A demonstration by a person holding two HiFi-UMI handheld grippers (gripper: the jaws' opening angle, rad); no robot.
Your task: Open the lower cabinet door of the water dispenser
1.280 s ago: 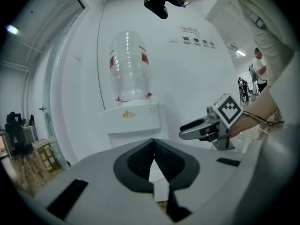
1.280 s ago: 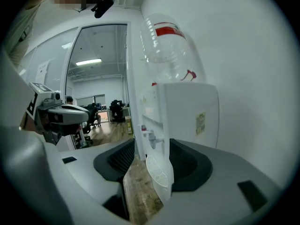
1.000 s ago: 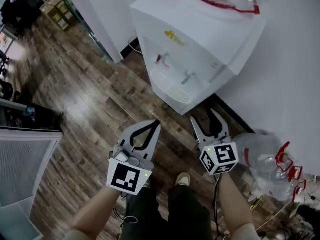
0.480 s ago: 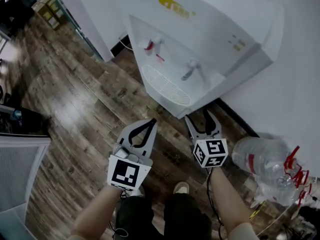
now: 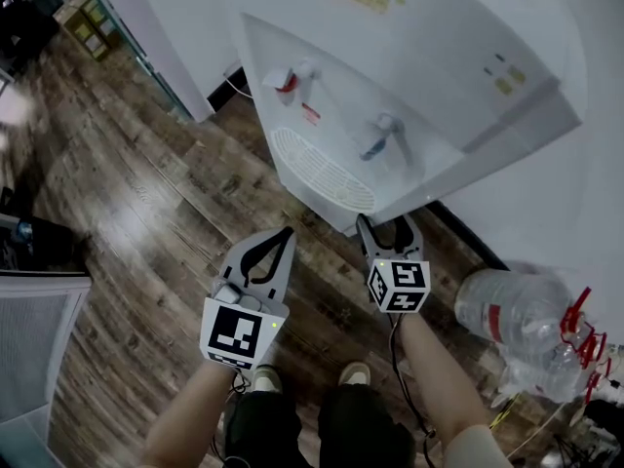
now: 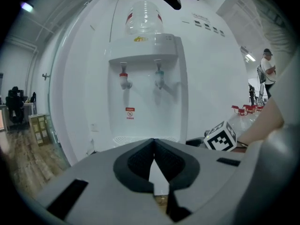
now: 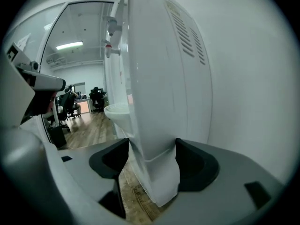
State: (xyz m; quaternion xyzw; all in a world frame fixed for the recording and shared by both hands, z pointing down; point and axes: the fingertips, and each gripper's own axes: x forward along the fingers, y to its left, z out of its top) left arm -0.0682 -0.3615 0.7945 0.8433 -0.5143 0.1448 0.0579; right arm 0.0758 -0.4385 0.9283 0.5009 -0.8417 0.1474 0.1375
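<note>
Dispenser (image 5: 429,76), white, stands on the wood floor (image 5: 146,193) with its back to a white wall (image 5: 575,193). Its front faces the person. A red tap (image 5: 286,79) and a blue tap (image 5: 382,139) hang above the round drip grille (image 5: 322,169). The lower door cannot be made out. The overhang of the grille hides it in the head view, and the claw's own body covers it in the left gripper view.

The left claw (image 5: 286,232) hovers over the floor just in front of the dispenser's foot. It is clenched, its tips meeting, with nothing between them.

The right claw (image 5: 387,224) sits close beside it, its tips right at the dispenser's base, near the right-hand corner. It is released. Its jaws have just been opening and now stand wide. In the right gripper view the dispenser's lower corner shows in the gap between them, and no pad is seen pressing on it.

A clear bottle (image 5: 512,310) lies on the floor by the wall, to the right of the right arm.
</note>
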